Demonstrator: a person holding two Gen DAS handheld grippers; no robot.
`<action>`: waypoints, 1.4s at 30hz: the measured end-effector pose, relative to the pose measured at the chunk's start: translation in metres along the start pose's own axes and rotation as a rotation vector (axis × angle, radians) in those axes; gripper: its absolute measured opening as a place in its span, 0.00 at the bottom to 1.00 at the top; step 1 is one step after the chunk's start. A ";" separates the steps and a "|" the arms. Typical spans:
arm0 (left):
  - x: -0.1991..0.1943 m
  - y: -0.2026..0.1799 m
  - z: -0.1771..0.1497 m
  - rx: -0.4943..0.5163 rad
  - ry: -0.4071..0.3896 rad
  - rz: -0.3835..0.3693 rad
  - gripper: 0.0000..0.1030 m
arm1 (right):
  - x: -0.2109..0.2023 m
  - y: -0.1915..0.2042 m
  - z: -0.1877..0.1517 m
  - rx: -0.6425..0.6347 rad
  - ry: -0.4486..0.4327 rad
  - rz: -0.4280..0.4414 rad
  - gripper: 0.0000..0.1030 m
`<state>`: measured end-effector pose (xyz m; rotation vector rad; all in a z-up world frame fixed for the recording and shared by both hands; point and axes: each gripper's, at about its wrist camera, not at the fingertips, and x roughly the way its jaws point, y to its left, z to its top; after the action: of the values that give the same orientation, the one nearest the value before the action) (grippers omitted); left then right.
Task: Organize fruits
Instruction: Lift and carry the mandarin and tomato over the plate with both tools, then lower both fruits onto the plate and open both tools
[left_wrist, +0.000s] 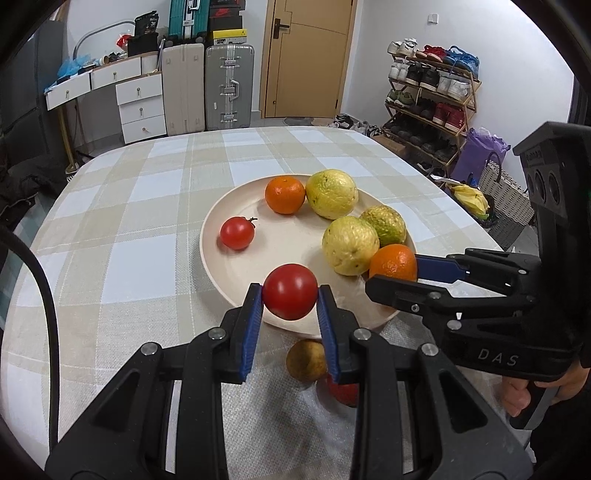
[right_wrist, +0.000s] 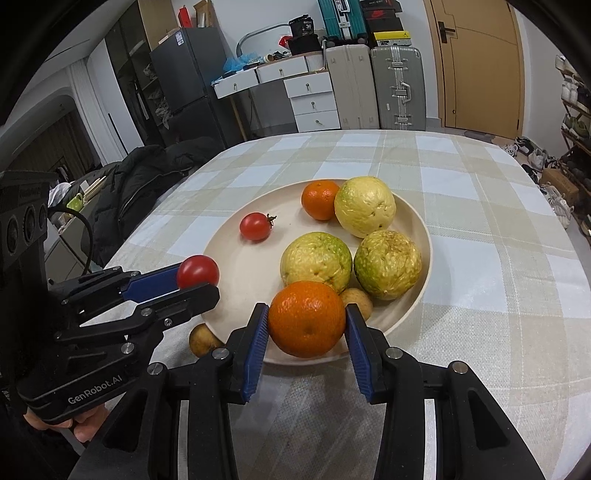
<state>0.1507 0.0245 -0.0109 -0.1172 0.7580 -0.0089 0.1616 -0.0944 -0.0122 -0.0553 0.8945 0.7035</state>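
The jaws of the left gripper are clamped on a red tomato, held above the near rim of the beige plate; the jaws of the right gripper are clamped on an orange, held over the plate's near right edge; a smaller tomato, a second orange and three yellow-green guavas are seen lying in the plate; a small brownish fruit is seen on the desk just beside the plate's near rim; a checked cloth is spread over the desk.
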 end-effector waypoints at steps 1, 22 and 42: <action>0.002 0.000 0.001 0.000 0.002 0.001 0.26 | 0.001 -0.001 0.001 0.002 0.002 0.000 0.41; 0.024 0.002 0.009 0.006 0.022 0.035 0.26 | 0.021 -0.016 0.035 0.055 -0.026 -0.004 0.41; 0.009 0.002 0.004 0.011 -0.005 0.061 0.53 | 0.011 -0.016 0.039 0.042 -0.041 -0.051 0.48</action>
<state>0.1603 0.0265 -0.0147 -0.0834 0.7557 0.0447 0.2028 -0.0885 0.0009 -0.0260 0.8650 0.6357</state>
